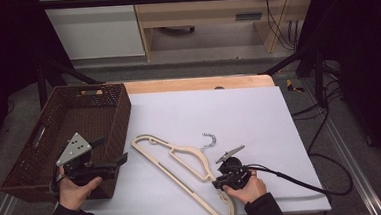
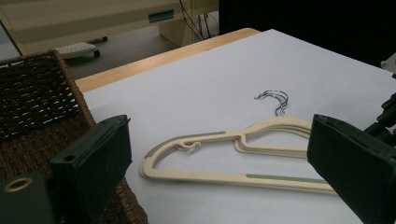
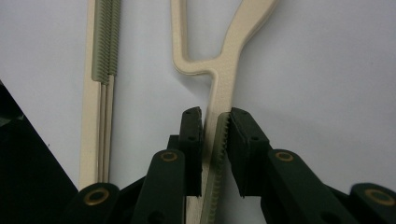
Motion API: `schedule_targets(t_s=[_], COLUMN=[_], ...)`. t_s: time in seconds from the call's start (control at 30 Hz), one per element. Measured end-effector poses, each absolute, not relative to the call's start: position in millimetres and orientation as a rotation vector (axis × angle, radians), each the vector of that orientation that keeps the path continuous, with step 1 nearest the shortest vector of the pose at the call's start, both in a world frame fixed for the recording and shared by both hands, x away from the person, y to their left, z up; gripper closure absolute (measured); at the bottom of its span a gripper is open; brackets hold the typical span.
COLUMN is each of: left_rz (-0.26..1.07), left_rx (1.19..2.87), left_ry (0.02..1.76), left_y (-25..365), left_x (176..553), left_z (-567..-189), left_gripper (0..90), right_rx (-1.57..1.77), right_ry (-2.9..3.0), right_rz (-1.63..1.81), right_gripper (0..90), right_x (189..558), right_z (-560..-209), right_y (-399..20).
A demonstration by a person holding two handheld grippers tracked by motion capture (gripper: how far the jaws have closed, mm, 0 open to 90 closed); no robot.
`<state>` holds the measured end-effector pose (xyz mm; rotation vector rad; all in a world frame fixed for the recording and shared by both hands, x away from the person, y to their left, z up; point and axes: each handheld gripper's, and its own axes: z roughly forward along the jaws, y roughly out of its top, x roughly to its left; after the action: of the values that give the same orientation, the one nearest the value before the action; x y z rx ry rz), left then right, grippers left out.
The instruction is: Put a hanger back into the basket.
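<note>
The cream hangers (image 1: 181,160) lie stacked on the white table cover (image 1: 238,109), near the front edge, just right of the brown wicker basket (image 1: 113,109). The right gripper (image 1: 223,181) pinches one hanger's shoulder arm, its jaws narrow with the pads against the plastic. The left gripper (image 1: 122,160) hovers at the basket's near right corner, jaws wide with nothing between them.

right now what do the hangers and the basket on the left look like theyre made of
Hangers: likely moulded plastic, cream, matte, with greyish ribbed non-slip strips that may be rubber. At least two lie stacked. Their hooks look like bright, shiny metal wire.
Basket: dark brown open weave, wicker or rattan by the look, possibly a plastic imitation.
</note>
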<state>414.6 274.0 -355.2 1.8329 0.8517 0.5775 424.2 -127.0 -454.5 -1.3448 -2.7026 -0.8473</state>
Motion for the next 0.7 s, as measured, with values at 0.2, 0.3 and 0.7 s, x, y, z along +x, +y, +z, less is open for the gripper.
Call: schedule_targets(t_s=[0.2,0.3,0.7], left_rz=[0.571,0.567,0.502], left_rx=[1.838,1.844,1.976], left_ry=[0.853,0.85,0.76], left_y=[272.0,269.5,216.5], left_x=[415.0,414.6,426.7], left_z=[-356.7,-357.1,-363.6], left_gripper=[6.2,6.4,7.4], right_rx=[-1.386,-1.405,-1.431], right_ry=[-2.669,-2.655,-2.649], right_rz=[-0.857,-0.871,-0.987], right_gripper=[77.1,78.1,80.6], right_x=[423.9,423.5,420.5], right_z=[-451.2,-449.0,-434.5], right_y=[-129.4,-131.6,-141.1])
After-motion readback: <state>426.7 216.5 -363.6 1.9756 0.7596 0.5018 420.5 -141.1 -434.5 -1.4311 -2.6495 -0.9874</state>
